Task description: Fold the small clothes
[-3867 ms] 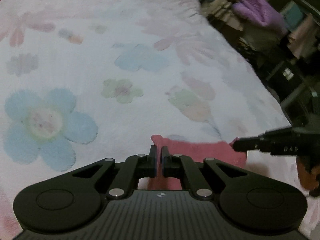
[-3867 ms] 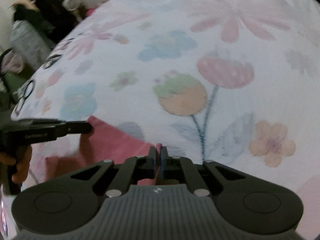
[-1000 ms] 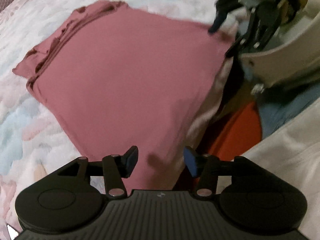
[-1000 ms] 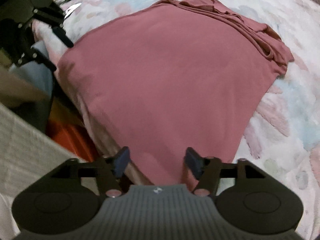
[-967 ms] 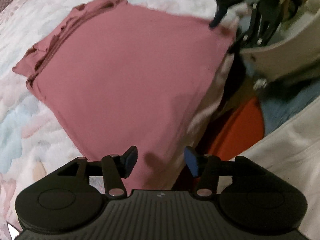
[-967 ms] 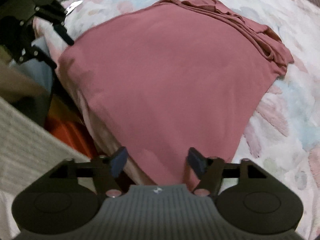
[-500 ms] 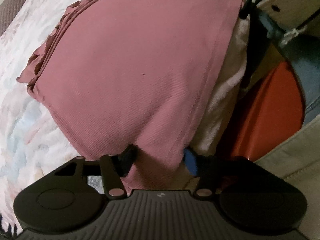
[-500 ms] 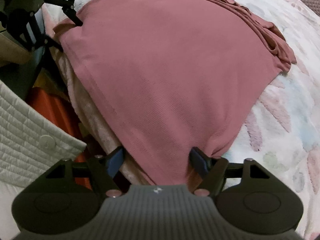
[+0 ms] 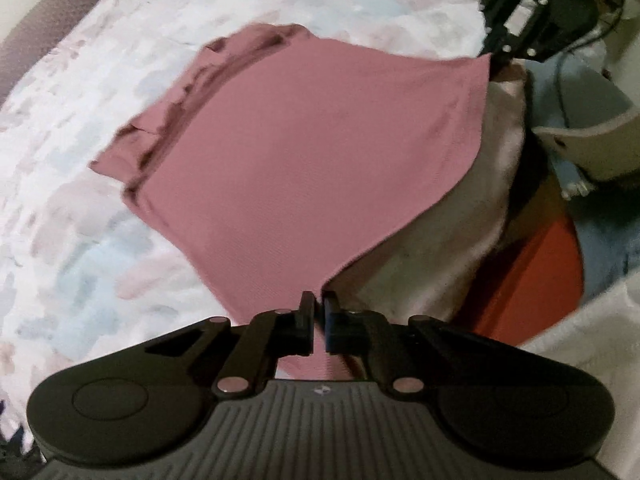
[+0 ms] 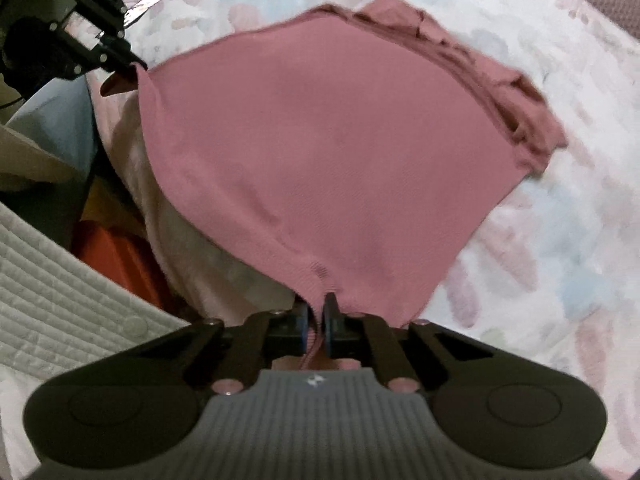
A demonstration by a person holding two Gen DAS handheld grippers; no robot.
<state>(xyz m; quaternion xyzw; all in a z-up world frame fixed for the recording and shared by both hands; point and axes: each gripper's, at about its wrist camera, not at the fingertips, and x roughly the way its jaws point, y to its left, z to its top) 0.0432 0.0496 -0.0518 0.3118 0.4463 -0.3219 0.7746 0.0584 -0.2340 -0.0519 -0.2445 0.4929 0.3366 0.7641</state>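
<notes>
Both near corners pinched, the next fold about to begin

The floral bedspread (image 9: 60,216) carries the pink garment (image 9: 304,152), spread flat from centre toward twelve o'clock. The left gripper (image 9: 319,312) and right gripper (image 10: 315,312) are each clamped tight on a hem corner at six o'clock. Next, I'd judge, both lift and carry that edge toward the bunched far end. No readable writing anywhere.

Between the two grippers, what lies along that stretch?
Only the pink garment: its near hem runs from the left gripper to the right gripper, each shut on a corner. Both wrist views show this.
</notes>
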